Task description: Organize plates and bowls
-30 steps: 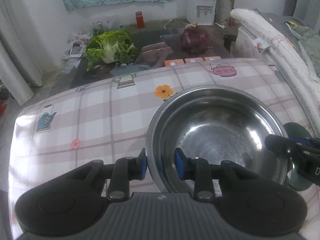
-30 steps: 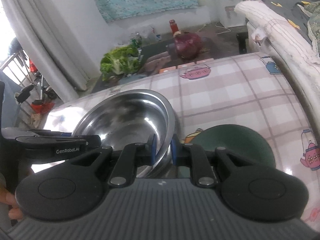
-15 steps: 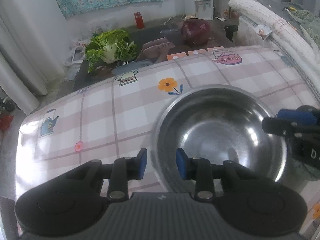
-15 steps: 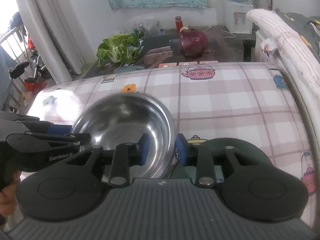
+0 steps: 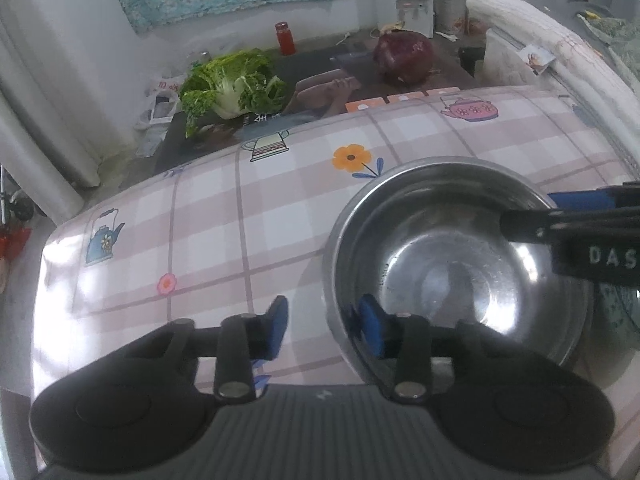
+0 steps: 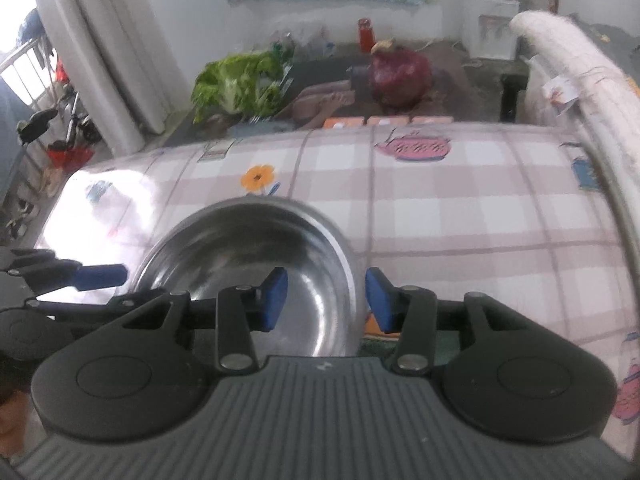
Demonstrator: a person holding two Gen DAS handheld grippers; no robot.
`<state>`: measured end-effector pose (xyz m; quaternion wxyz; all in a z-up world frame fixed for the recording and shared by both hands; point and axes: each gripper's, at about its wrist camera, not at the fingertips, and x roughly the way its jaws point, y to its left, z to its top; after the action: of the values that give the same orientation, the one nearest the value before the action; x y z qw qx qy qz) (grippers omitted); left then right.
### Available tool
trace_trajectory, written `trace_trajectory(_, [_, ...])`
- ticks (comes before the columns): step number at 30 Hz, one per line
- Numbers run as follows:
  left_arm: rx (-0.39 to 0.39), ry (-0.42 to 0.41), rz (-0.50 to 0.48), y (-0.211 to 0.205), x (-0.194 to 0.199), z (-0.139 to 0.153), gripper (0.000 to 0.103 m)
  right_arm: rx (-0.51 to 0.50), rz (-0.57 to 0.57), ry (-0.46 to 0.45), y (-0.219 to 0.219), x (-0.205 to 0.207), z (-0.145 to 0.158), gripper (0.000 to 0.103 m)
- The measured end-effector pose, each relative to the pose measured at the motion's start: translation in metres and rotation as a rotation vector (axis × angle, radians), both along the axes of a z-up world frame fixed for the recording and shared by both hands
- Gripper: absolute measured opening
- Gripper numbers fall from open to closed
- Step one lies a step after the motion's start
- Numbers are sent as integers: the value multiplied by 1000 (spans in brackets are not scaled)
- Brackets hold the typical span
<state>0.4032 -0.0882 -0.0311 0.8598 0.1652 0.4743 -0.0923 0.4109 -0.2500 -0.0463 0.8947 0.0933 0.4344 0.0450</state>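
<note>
**Steel bowl between two released grippers**

Lettering on the scene is sparse: white capitals "DAS" show on the black body of the right gripper where it enters the left wrist view, cut off at the frame edge. Dark characters on a sheet under the leafy greens are too small to read.

The steel bowl sits upright on the checked tablecloth, which carries printed teapots and an orange flower. Nothing lies inside the bowl, only glare and reflections. A dark green dish peeks out just beside the bowl's near right rim, mostly hidden.

The left gripper straddles the bowl's near rim, one blue pad inside and one outside, neither pressing the wall. In its own view the right gripper also has the bowl's rim between its pads; its jaws are opening and clear of the metal.

Beyond the table stand a red jar and a purple cabbage.
</note>
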Motion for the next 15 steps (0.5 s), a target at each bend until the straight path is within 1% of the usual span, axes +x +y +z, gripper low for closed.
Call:
trace_trajectory(3, [26,-2,14,5,-1,0,35,7,27,2,9,-3,0,44])
trace_trajectory(8, [23,24,65,34,-6,-1,36,79,83,12,24,-13,1,44])
trace_trajectory(12, [32,28,100,50,-9,0,37,128,115,20,40,-20,-2,44])
trace_trajectory(13, [29,30,108,53,-10,1,38,128,121,20,44,-20,-2,44])
trace_trajectory(15, [19,24,120,58,-13,5,43,118,121,13,48,-23,-1,43])
